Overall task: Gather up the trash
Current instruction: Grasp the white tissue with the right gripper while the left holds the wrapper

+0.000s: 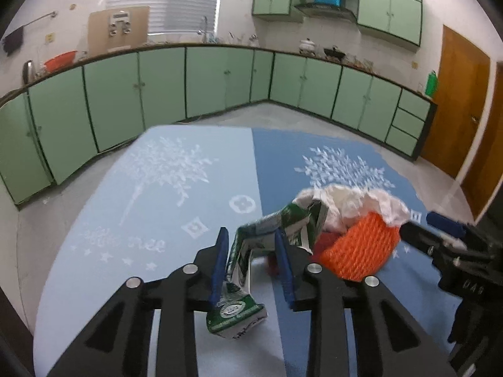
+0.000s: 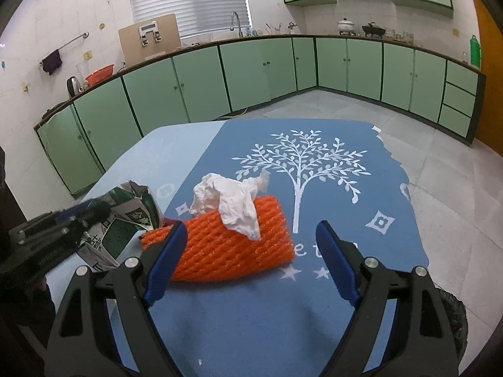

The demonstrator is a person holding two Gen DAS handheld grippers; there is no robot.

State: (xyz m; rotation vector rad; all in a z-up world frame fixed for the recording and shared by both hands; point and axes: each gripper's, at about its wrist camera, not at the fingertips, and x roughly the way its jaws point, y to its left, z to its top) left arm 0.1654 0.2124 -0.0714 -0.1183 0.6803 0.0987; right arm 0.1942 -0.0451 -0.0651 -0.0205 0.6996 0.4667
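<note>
1. On the table point(image 2: 361, 323), over a two-tone blue cloth with white tree prints, three bits of trash lie bunched together: a crushed green-and-white carton point(image 1: 251, 245), an orange foam net sleeve point(image 2: 232, 248) and a crumpled white tissue point(image 2: 232, 204).
2. Progress: nothing looks binned yet. A dark bag or bin rim may show at the lower right edge of the right wrist view, too cut off to be sure. All three pieces are on or just over the table, so I judge the task early, with every item left to carry off.
3. Left hand-held gripper point(image 1: 253, 265): jaws narrow, standing either side of the carton. The left pad lies against the carton; the right pad seems just clear of it. No firm pinch is visible, so I read the jaws as parted around the carton, not clamped.
4. Right hand-held gripper point(image 2: 251, 262): jaws wide, nothing between them but cloth. Its left finger sits in front of the near left end of the sleeve; contact unclear.
5. Carton: long axis runs from near the left camera away and rightward toward the sleeve, folded midway. Its printed end faces the camera; its torn open end sits beside the sleeve and tissue.
6. Sleeve: lies flat, long axis across the right wrist view, far-right end a little further off. The tissue drapes over its top, one tail hanging down the near side.
</note>
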